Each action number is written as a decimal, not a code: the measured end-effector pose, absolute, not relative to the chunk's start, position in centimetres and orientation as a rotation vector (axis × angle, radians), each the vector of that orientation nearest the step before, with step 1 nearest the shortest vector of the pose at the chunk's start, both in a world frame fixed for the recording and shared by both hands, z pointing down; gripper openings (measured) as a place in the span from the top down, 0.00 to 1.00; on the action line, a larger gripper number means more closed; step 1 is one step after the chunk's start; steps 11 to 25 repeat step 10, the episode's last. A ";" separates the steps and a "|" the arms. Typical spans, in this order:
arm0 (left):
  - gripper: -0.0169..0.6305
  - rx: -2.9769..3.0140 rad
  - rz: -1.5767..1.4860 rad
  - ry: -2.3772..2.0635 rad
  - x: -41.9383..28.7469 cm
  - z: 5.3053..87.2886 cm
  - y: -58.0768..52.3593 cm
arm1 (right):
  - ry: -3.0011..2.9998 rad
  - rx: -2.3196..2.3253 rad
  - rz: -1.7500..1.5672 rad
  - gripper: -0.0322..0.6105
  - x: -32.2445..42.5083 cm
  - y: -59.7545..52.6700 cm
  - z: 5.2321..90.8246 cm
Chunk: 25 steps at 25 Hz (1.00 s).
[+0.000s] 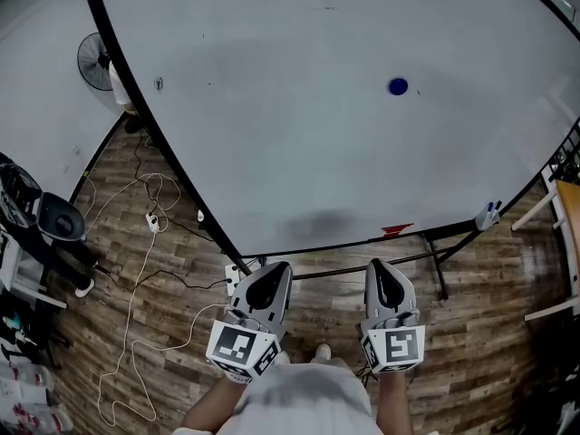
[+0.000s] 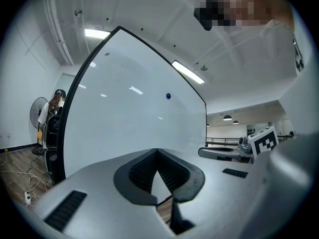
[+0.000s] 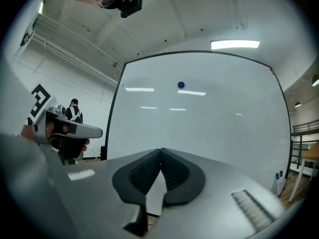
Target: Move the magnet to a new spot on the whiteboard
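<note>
A small round blue magnet (image 1: pixel 398 86) sticks high on the whiteboard (image 1: pixel 299 134), right of its middle. It also shows as a dot in the left gripper view, magnet (image 2: pixel 168 96), and in the right gripper view, magnet (image 3: pixel 180 84). Both grippers are held low in front of the board, well short of it. My left gripper (image 1: pixel 270 284) is shut with nothing in it, its tips meeting at gripper (image 2: pixel 157 151). My right gripper (image 1: pixel 387 282) is shut and empty too, tips together at gripper (image 3: pixel 160 150).
The board stands on a black frame (image 1: pixel 426 247) over a wooden floor. A red item (image 1: pixel 396 230) and markers (image 1: pixel 489 213) sit along its lower edge. White cables (image 1: pixel 145 270) lie at left, with a fan (image 1: pixel 95 60) and a chair (image 1: pixel 54 220). A person (image 3: pixel 74 111) stands beyond.
</note>
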State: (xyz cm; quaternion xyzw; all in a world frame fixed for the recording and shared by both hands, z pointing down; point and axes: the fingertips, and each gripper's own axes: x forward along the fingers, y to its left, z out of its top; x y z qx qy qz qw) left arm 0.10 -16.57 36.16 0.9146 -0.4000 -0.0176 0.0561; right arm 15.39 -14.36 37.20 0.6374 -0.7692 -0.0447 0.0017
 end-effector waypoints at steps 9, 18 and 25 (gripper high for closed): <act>0.96 2.769 -0.055 -1.220 -0.1 36.1 -16.4 | -2.418 1.997 -0.141 0.95 15.3 -14.2 36.9; 0.96 2.769 -0.056 -1.221 -0.1 36.1 -16.4 | -2.419 2.000 -0.141 0.95 15.4 -14.1 36.8; 0.96 2.769 -0.056 -1.221 -0.1 36.1 -16.4 | -2.419 2.000 -0.141 0.95 15.4 -14.1 36.8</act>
